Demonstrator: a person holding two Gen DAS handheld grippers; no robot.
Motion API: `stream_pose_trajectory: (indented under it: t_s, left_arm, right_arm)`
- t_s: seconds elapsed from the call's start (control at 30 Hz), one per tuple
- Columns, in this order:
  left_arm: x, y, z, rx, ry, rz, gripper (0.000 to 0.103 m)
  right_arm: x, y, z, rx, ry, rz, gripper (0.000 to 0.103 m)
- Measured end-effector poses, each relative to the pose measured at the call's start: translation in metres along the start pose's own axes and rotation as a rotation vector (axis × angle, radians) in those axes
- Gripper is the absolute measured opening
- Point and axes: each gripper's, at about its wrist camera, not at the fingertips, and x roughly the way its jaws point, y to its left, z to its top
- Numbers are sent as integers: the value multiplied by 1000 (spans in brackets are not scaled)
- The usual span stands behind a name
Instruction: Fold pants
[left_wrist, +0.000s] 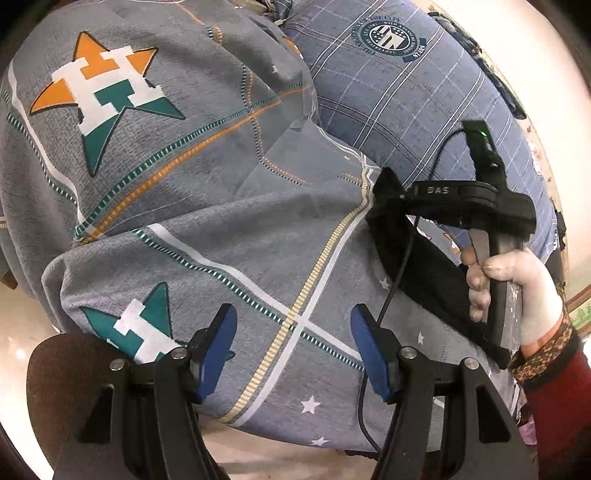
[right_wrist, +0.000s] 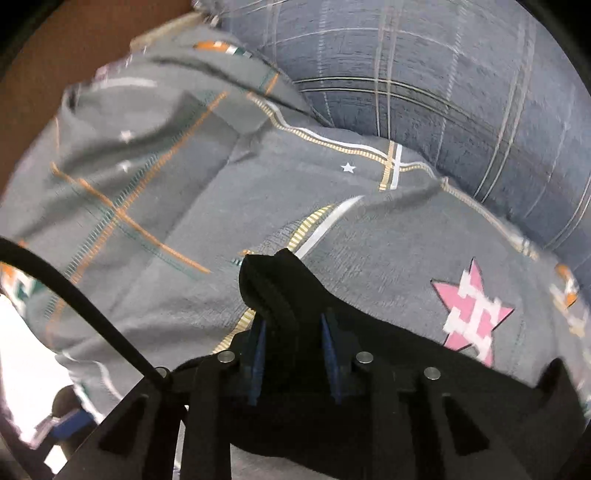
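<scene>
Left gripper (left_wrist: 293, 350): jaws spread wide, blue pads (left_wrist: 218, 350) clear of any cloth, hovering above a grey quilt (left_wrist: 207, 206) printed with star emblems and stripes. Right gripper (left_wrist: 391, 199) is seen from the side at the right of the frame, held by a white-gloved hand (left_wrist: 517, 291); its tip is buried in black pants (left_wrist: 417, 266), which lie in a band across the quilt. A black cable (left_wrist: 391, 295) trails from it. A blue plaid pillow (left_wrist: 406, 96) lies beyond the quilt.

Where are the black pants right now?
The black fabric pants are pinched in the right gripper, lying on the grey star-patterned quilt; in the left wrist view they're at the right, beside the gloved hand.
</scene>
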Motion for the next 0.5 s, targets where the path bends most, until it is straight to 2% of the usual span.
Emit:
stream_pose_trajectory:
  t_s: [0.2, 0.37, 0.5]
  left_arm:
    - [5, -10, 13, 23, 15, -21, 63]
    - [19, -46, 25, 114, 24, -61, 63]
    - [37, -83, 31, 208, 35, -58, 63]
  right_arm:
    - [-24, -26, -8, 137, -68, 164, 29]
    - [-36, -42, -17, 196, -100, 256, 29]
    - [-50, -54, -26, 222, -129, 295, 28]
